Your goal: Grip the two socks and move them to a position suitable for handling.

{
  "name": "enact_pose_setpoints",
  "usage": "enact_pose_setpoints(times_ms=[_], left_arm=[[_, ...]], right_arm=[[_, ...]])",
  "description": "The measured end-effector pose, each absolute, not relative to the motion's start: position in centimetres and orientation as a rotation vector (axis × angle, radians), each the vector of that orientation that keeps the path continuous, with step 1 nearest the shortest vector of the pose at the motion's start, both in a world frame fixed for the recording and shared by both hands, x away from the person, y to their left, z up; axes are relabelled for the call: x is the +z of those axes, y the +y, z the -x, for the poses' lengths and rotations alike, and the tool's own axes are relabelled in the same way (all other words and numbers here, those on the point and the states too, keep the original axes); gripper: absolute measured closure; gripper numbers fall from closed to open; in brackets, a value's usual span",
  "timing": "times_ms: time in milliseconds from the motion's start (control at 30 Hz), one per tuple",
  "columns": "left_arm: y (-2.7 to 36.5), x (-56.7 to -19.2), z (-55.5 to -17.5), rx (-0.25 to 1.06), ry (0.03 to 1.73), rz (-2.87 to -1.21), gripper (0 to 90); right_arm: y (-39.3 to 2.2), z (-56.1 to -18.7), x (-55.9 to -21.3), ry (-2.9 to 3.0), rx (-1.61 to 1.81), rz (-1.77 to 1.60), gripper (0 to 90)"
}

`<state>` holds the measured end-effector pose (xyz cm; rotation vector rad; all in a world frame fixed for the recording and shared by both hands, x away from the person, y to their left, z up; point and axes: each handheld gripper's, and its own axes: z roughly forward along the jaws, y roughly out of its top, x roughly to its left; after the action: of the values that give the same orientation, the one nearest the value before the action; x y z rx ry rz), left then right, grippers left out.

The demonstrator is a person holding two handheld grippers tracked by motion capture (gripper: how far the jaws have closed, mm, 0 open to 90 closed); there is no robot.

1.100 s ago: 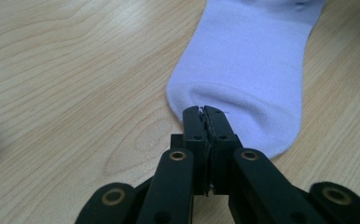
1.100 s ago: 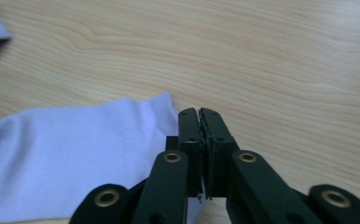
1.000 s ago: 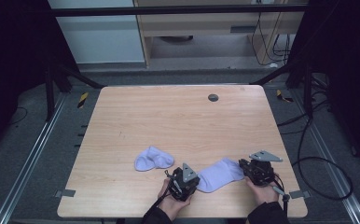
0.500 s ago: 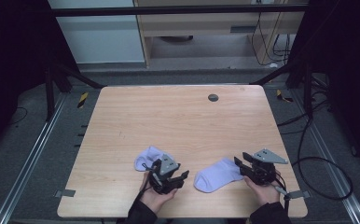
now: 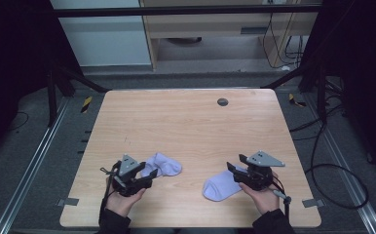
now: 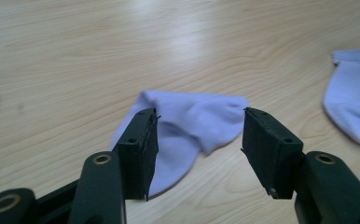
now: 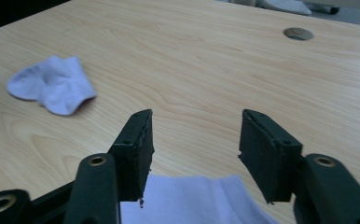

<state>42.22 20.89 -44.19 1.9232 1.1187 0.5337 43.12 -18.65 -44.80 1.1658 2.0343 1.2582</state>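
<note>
i've just let go with both grippers. a second ago both sets of jaws were pinched on the right-hand sock, one at each end; now the left gripper point(image 5: 149, 176) has swung away to the other sock, and its jaws have just been opening. in the left gripper view that crumpled lilac sock point(image 6: 187, 135) lies on the desk point(image 5: 186, 126) just ahead of and between the two spread jaws, not pressed by either pad. the right gripper point(image 5: 235, 171) has barely shifted; its jaws have also just been opening and stand released, with the flattened sock point(image 7: 192, 198) lying under and just short of them, its cuff edge at the bottom of the right gripper view.

i read this as the first sock laid out flat and finished with for now (it looks smoother than the other), and the left side lined up to pick the crumpled one next, probably to pair the two.

what i can't make out: in the high view the right gripper's body and the hand cover the near end of the flattened sock, so i can't tell whether it lies fully straight. in the left gripper view the left jaw hides the crumpled sock's near edge, and i can't tell toe from cuff in that bunch. the far sock point(image 6: 353, 109) is cut off at the frame's edge there.
</note>
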Motion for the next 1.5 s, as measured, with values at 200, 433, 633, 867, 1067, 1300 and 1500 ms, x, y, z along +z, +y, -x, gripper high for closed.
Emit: enact_pose_setpoints(times_ms=[200, 433, 633, 867, 1067, 1300, 1500], left_arm=[[23.7, -45.3, -42.7, 0.572, 1.212, -1.903, 45.9], [24.5, -46.7, -43.8, 0.584, 1.279, -1.916, 48.4], [24.6, -47.5, -44.4, 0.6, 1.29, -1.938, 51.0], [23.9, -48.4, -45.0, 0.591, 1.275, -1.986, 54.2], [23.6, -48.9, -45.5, 0.572, 1.27, -2.001, 56.5], [23.5, -49.2, -45.8, 0.552, 1.268, -2.011, 59.6], [23.2, -49.4, -45.8, 0.536, 1.258, -2.029, 64.5]], right_arm=[[-15.7, -43.6, -44.1, 2.092, 1.296, -1.133, 48.7], [-11.6, -44.2, -43.9, 2.163, 1.304, -1.07, 51.9], [-8.3, -44.8, -43.9, 2.215, 1.304, -1.03, 53.2], [-5.0, -45.7, -44.9, 2.271, 1.289, -1.015, 54.6], [-2.9, -46.2, -45.8, 2.305, 1.254, -1.008, 56.7], [-0.8, -46.8, -46.8, 2.339, 1.223, -0.997, 58.6], [0.9, -47.0, -48.0, 2.385, 1.185, -0.993, 61.6]])
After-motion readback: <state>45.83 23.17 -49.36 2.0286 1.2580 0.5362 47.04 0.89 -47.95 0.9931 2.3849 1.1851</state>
